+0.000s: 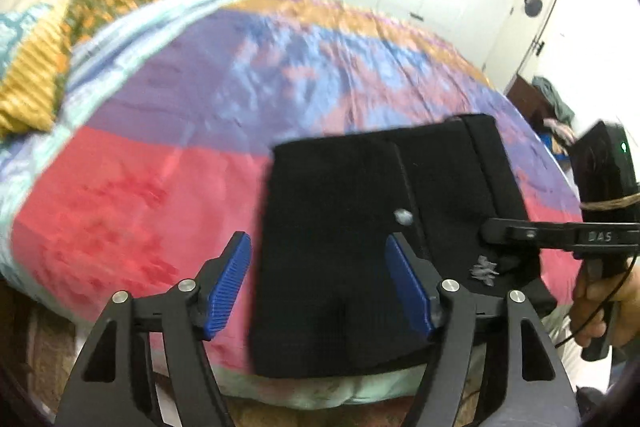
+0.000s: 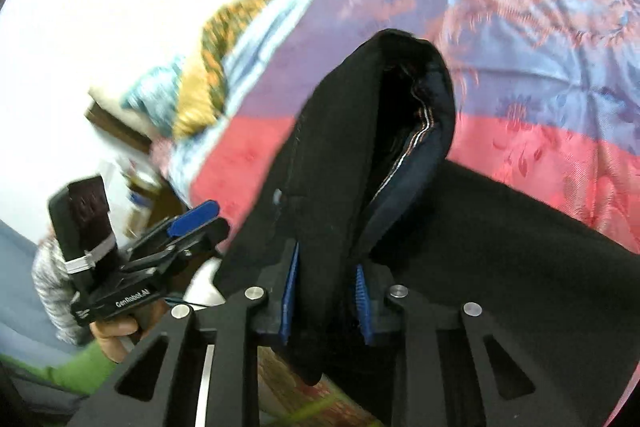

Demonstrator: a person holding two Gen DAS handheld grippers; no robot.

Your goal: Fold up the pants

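Pants point(image 1: 360, 227) are seen lying on the near part of the bed point(image 1: 160, 187), close to its edge, as one compact black rectangle with a button showing on the upper layer. In the left wrist view, the garment appears already doubled over, so the folding is judged to be well advanced; whether a further fold is intended cannot be told from the pictures.

One end of the pants point(image 2: 360, 167) is lifted off the bedspread in the right wrist view, with the waistband and its inner lining turned up in a loop. That raised cloth is clamped between the blue pads of the right gripper point(image 2: 326, 291), which are drawn in narrow around it. What seems left is for this held end to be laid down and smoothed.

The left gripper point(image 1: 318, 287) is held wide apart above the near edge of the pants, with nothing between its pads.

By count: one pair of pants, one bed, two grippers, and a few pillows point(image 1: 36, 75) heaped at the far end.
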